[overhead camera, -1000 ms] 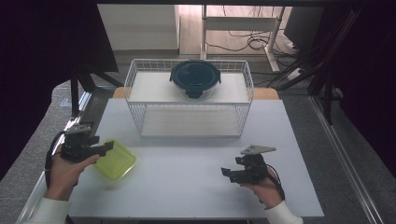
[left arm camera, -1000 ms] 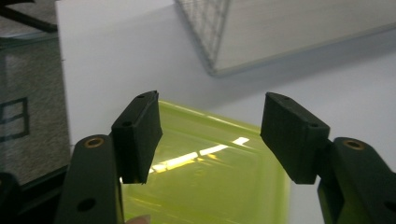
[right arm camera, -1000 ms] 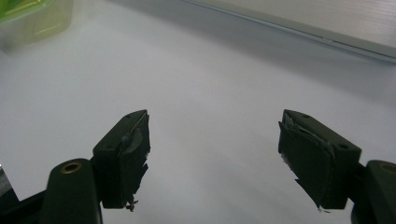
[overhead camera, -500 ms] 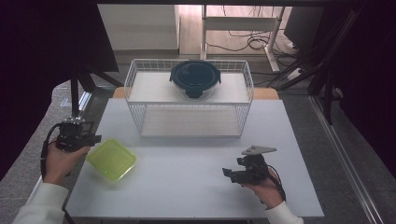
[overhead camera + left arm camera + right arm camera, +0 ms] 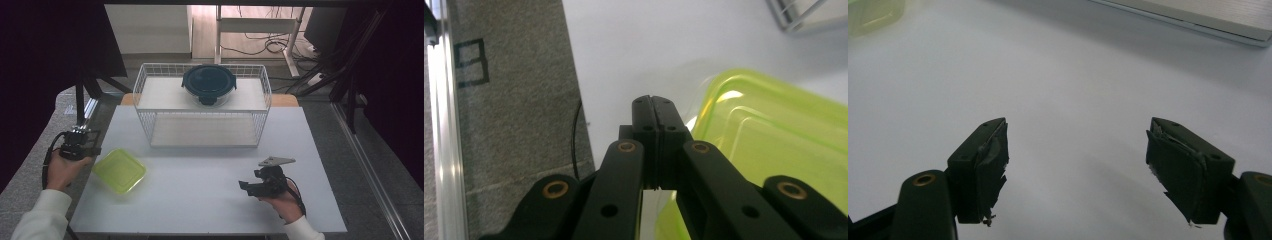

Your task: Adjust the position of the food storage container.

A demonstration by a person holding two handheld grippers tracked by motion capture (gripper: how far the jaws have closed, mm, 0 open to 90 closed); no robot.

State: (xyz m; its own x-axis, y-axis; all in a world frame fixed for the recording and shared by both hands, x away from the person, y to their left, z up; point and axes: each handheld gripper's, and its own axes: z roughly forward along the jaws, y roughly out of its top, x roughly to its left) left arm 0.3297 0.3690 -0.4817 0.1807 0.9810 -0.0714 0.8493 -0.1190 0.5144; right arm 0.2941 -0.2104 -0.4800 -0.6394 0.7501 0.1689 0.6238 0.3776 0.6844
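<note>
With the flat, square, lime-green translucent plastic lid released at the lower left of the white surface, the left claw has just clenched empty beside it, while the right claw waits spread at lower right, likely due next.

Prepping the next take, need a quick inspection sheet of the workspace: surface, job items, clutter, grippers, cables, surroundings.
Surface: white table, bare in front.
Job's things: lime-green lid flat at the table's left; round lidded container on top of the wire rack.
Clutter: nothing seen.
Grippers: left gripper shut on nothing beside the green lid, jaws just closed; right gripper open over bare table.
Cables: black cable loops from the left gripper; cables on the floor behind.
Surroundings: dark curtains, grey floor.
</note>
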